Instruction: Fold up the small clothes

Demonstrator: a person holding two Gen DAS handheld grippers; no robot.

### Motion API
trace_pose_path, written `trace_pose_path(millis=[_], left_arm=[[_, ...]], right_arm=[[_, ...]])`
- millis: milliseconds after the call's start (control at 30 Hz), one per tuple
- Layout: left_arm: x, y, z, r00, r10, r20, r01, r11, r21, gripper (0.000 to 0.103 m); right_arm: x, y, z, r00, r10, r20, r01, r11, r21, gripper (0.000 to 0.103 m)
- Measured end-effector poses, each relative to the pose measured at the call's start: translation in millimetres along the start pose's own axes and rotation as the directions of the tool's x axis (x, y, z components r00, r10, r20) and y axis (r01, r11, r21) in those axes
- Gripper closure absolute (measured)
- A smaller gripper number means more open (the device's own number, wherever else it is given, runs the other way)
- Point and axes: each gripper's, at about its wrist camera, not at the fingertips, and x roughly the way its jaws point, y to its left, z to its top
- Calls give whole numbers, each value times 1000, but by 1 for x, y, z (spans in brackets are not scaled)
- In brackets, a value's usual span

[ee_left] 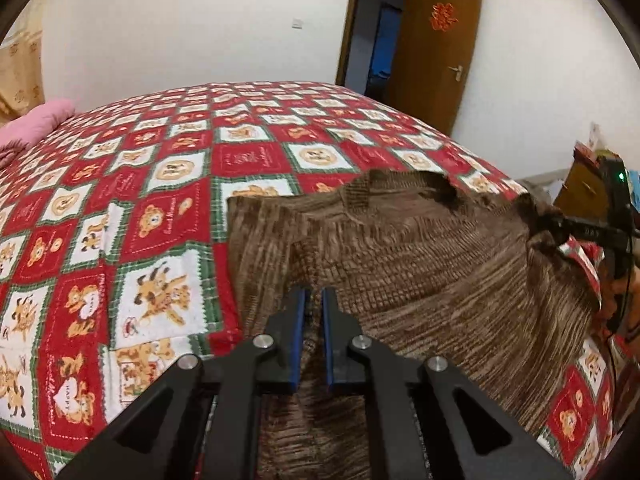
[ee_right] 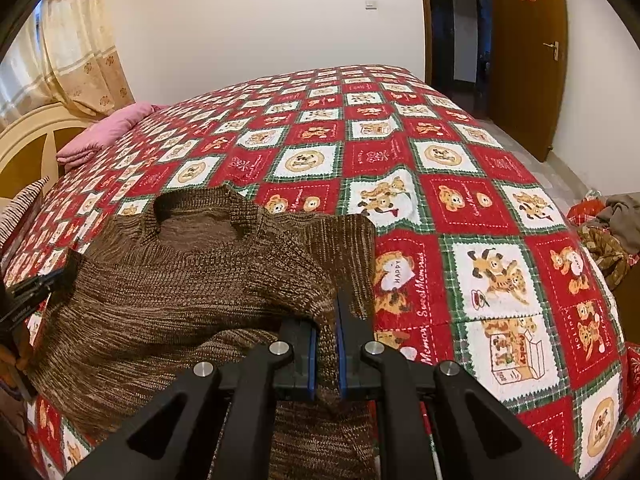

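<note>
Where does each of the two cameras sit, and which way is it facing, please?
Left wrist view: rides the left gripper, angled down over the brown knit sweater on the teddy-bear bedspread, toward the open door; its own fingers pinch knit; the right gripper shows at the right edge.
Right wrist view: rides the right gripper, angled down across the sweater's collar toward curtain and pink pillow; its fingers pinch a sweater fold; the left gripper shows at the left edge.
Shared: sweater, bedspread, door, both grippers.
</note>
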Motion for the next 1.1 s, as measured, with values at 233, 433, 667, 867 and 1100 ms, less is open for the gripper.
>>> trace_pose_path(millis=[233,433,667,867,1100], left_arm=[[13,14,1,998,-20,-55,15,996,-88,85],[17,14,-1,997,-11,-74,4,995,-101,70],[9,13,1,998,-35,-43,31,995,-90,98],[-7,41,29,995,-93,21,95,962,-254,98],[20,72,79,995,11,97,23,938,-345,98]], right_arm=[[2,0,-1,1000,0,-6,0,1000,-2,96],[6,-2,-3,1000,1,-14,0,1000,12,96],[4,-1,-5,1000,-7,-18,7,1000,14,96],[-30,3,19,998,5,56,-4,1000,-17,96],[-3,-4,69,994,24,107,-25,1000,2,96]])
